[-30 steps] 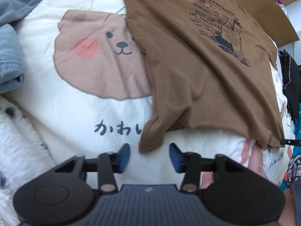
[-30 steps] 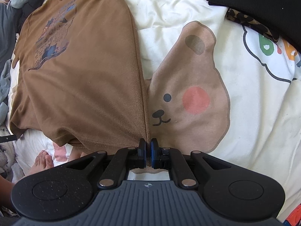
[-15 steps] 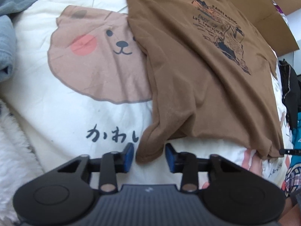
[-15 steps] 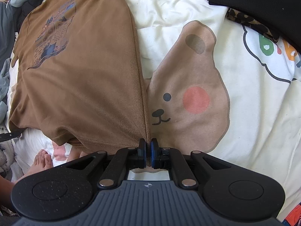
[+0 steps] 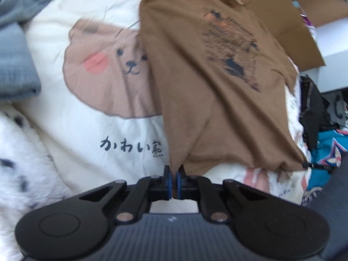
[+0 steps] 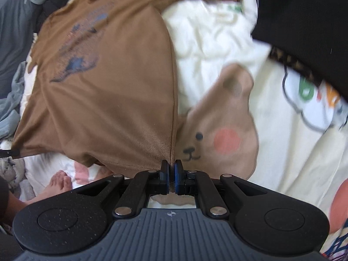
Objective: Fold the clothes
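1. The left gripper (image 5: 173, 181) is clamped on a bottom corner of the brown T-shirt (image 5: 217, 100), the cloth pinched between its blue pads (image 5: 167, 182).
2. The right gripper (image 6: 171, 179) grips the other hem corner of the same shirt (image 6: 113, 100), pads pressed tight on the side seam.
3. From both grips the shirt runs away taut, its hem raised off the bed; its dark chest print (image 5: 232, 50) faces up.
4. It lies on a cream bedcover (image 5: 87, 134) printed with a bear face (image 5: 113, 71).
5. Grey cloth (image 5: 15, 65) and a black garment (image 6: 304, 17) lie at the edges.
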Tool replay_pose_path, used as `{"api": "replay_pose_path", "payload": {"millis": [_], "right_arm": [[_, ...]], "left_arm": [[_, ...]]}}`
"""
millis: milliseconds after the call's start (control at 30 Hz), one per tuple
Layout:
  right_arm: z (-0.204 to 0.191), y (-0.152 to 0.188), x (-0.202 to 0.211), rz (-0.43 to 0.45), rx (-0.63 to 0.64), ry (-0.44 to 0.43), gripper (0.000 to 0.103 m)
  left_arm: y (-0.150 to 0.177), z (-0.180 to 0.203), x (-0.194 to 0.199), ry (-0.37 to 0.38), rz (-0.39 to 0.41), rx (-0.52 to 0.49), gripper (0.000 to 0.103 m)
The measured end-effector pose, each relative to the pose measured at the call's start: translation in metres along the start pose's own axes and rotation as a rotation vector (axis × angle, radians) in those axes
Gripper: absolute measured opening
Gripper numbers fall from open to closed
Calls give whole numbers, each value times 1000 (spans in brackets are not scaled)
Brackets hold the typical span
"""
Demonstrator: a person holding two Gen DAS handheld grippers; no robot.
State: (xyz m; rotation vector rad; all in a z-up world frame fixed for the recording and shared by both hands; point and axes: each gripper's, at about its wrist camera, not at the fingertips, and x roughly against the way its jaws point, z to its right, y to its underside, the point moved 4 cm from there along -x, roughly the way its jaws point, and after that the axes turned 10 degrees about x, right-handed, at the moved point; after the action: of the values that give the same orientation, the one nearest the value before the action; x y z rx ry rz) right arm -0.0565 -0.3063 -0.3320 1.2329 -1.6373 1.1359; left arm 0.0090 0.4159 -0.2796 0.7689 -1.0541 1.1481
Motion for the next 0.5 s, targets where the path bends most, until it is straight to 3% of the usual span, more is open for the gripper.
{"api": "replay_pose_path", "payload": {"millis": [100, 200, 367, 500], "right_arm": [[0, -10, 20, 25, 31, -4, 2], [-5, -21, 40, 46, 58, -17, 2], [-16, -40, 71, 81, 101, -39, 2], [-25, -62, 105, 161, 84, -90, 2]], "left_arm": [[8, -2, 18, -19, -3, -25, 4], [-17, 12, 20, -22, 3, -31, 4], [-38, 23, 59, -5, 39, -30, 4], [-52, 34, 84, 6, 81, -48, 4]]}}
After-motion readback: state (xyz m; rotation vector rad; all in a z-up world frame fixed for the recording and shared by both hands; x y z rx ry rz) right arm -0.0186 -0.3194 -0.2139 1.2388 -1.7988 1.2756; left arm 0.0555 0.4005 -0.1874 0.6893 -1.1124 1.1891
